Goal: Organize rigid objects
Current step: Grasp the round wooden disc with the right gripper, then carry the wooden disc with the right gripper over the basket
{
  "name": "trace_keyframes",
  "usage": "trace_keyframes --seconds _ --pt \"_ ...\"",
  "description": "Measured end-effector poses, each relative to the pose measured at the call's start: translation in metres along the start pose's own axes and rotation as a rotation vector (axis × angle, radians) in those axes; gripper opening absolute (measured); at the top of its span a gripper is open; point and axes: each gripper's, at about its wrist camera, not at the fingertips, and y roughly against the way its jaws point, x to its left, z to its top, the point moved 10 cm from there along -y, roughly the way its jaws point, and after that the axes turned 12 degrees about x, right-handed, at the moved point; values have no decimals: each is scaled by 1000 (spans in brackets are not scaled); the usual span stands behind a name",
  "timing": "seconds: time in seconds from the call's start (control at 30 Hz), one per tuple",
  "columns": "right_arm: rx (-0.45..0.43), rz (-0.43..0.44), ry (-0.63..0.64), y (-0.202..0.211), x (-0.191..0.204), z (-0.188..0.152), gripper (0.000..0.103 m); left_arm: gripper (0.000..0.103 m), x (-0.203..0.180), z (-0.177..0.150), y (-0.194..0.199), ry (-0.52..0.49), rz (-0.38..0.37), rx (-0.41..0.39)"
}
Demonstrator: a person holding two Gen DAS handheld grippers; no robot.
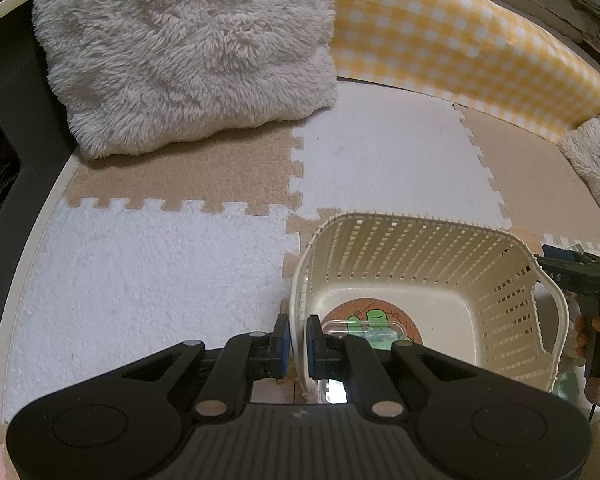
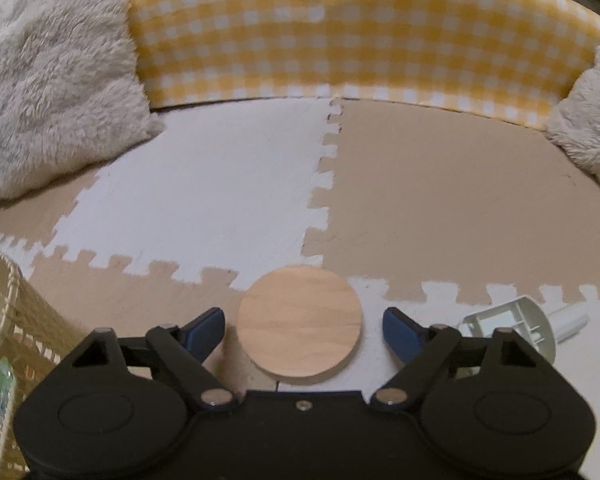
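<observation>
Basket [image 1: 428,248] with coaster [image 1: 342,314] and clear box [image 1: 340,326], rim pinched by left tongs [image 1: 298,336]; right tongs [image 2: 300,330] agape, empty.

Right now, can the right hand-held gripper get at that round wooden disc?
Probably yes: the wooden disc lies flat on the mat between the right hand-held gripper's open jaws, nothing blocking.

Little legible lettering. Right gripper [image 1: 580,276], seen at the edge of the left wrist view: faint pale letters on its black body, reading roughly "A S"; the rest cannot be made out. Round coaster [image 1: 374,326] in the basket [image 1: 420,248]: a green cartoon figure, no readable words.
</observation>
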Motion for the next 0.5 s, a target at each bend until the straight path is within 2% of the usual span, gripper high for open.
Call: trace_keyframes --seconds 0.2,0.4,0.5 --pt "-13 -3 13 2 2 -1 69 8 0 0 0 -1 1 0" --pt "-16 -6 -1 5 0 1 68 8 0 0 0 0 1 0" --pt "-45 3 -33 15 -3 7 68 8 0 0 0 0 0 0"
